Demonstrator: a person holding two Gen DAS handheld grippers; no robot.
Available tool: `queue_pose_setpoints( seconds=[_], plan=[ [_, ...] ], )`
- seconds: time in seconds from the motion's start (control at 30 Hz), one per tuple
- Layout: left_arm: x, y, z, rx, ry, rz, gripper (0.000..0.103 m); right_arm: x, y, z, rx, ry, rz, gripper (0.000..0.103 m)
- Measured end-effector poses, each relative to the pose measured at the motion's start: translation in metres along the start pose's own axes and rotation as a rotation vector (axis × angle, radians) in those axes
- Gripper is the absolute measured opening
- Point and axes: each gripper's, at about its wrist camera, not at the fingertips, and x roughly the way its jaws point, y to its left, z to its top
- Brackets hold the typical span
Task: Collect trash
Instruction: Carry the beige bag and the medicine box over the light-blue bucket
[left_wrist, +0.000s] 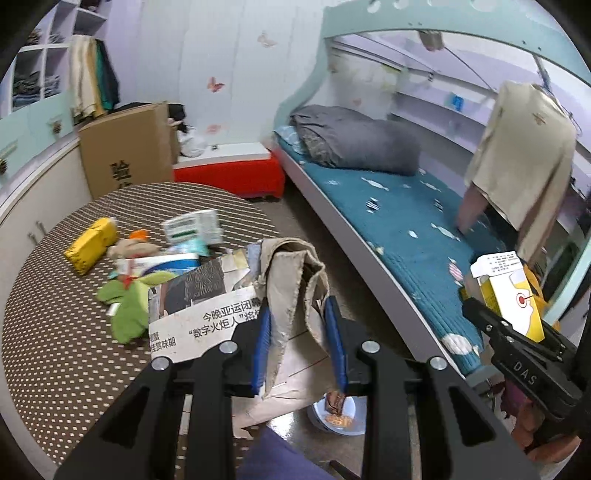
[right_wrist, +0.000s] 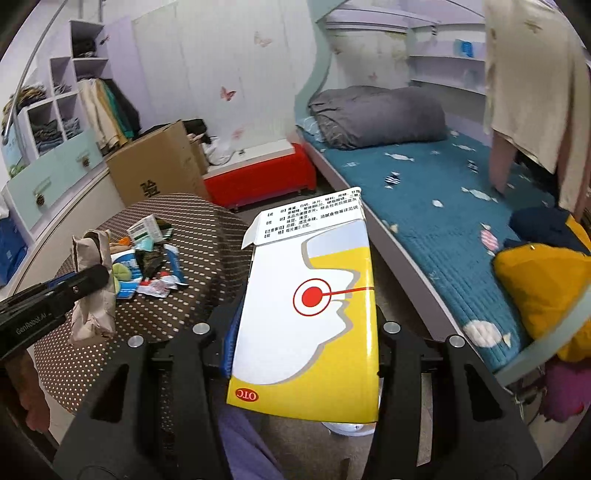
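Left gripper (left_wrist: 299, 332) clamping crumpled brown paper scrap (left_wrist: 291, 280). Right gripper (right_wrist: 306, 325) clamping yellow-and-white cardboard medicine box (right_wrist: 314, 314). Both being held off near-right edge of round dotted table (left_wrist: 55, 332); more litter (left_wrist: 155, 254) lying far-left there. Step: carrying trash away. Next: finding white bin (left_wrist: 351, 424) low on floor, then letting go over it.

You have a crumpled brown paper wad (left_wrist: 295, 291) clamped upright, folded over at its top and torn along the bottom edge. Your other piece is a yellow-and-white box (right_wrist: 310, 306) with a red target mark and an OTC stamp, its top flap open, held lengthwise. The remaining trash pile (left_wrist: 155, 266) lies on the dotted table (left_wrist: 55, 332): a yellow pack, green scrap, wrappers, small cartons and a newspaper sheet.
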Motion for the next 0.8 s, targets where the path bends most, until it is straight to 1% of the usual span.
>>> queue_pose_setpoints(
  seconds=[0.27,0.4,0.6,0.7,0.8],
  plan=[
    [0.014,-0.048,-0.009,0.077,0.038,-0.058,0.028,-0.011,-0.039,-0.024,0.079,0.018,-0.052,0.047],
    [0.029,-0.073,-0.017,0.118,0.079,-0.088,0.028,-0.011,-0.059,-0.037,0.122,0.045,-0.084,0.047],
    [0.060,-0.102,-0.033,0.172,0.172,-0.120,0.029,0.000,-0.087,-0.057,0.176,0.113,-0.129,0.047],
    [0.080,-0.115,-0.043,0.195,0.229,-0.129,0.029,0.006,-0.097,-0.066,0.194,0.141,-0.153,0.047],
    [0.105,-0.126,-0.055,0.215,0.304,-0.140,0.029,0.014,-0.108,-0.075,0.216,0.175,-0.179,0.047]
  ],
)
